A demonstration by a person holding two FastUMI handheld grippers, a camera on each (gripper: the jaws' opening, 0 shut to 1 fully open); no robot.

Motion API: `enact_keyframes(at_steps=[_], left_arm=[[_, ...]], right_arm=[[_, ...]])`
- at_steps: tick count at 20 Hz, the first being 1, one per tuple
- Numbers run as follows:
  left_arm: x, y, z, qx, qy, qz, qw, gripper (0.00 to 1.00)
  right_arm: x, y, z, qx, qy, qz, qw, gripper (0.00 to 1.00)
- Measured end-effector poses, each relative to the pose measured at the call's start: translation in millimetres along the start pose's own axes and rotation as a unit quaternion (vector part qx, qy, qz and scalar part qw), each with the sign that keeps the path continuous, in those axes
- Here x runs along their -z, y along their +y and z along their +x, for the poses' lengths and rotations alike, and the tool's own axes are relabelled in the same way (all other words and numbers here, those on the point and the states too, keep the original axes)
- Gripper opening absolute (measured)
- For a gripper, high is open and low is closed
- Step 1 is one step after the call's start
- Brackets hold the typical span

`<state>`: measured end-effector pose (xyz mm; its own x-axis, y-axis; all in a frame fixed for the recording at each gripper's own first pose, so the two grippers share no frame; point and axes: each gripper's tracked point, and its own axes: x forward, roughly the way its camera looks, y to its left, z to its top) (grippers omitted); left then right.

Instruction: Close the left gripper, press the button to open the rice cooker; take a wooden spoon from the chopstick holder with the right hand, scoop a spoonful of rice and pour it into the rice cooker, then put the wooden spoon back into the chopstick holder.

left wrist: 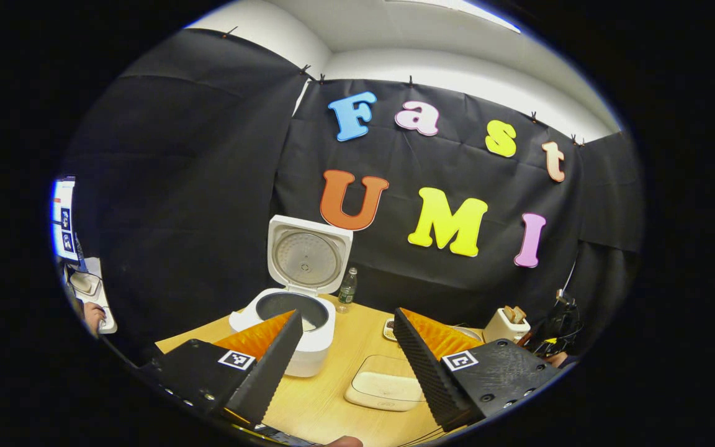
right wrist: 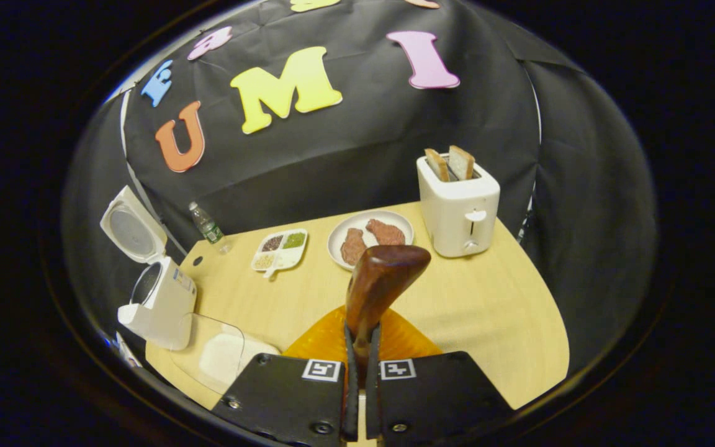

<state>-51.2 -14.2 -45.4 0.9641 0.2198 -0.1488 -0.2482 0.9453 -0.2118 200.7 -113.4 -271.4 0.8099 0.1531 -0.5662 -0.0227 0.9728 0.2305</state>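
Spoon (right wrist: 377,287), dark glossy wood, seemingly empty, clamped in right tongs (right wrist: 360,347).

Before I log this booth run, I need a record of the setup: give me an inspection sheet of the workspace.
Surface: wooden table, no spills seen.
Job's things: rice cooker with lid up; wooden spoon held by the right gripper; rice container near the cooker; chopstick holder not made out.
Clutter: toaster with bread, plate of meat, divided dish, bottle.
Grippers: left gripper open, holding nothing; right shut on the spoon handle.
Cables: dark tangle at the table's far right edge.
Surroundings: black cloth walls; a hand at a side desk.
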Motion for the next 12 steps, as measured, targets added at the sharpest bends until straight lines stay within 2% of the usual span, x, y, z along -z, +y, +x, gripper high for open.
enact_keyframes(at_steps=[4,7,12], left_arm=[[-4.2,10.9,-1.7,0.008,-0.002,0.002,1.000,0.94],[-12.7,21.1,5.2,0.021,-0.004,0.006,1.000,0.94],[-22.4,35.1,22.6,0.053,0.001,0.007,0.999,0.94]], right_arm=[[14.3,5.4,8.2,0.012,0.015,0.021,1.000,0.11],[9.3,12.2,-1.1,0.026,0.010,0.023,0.999,0.13],[11.8,15.4,-14.9,0.058,0.001,0.025,0.998,0.25]])
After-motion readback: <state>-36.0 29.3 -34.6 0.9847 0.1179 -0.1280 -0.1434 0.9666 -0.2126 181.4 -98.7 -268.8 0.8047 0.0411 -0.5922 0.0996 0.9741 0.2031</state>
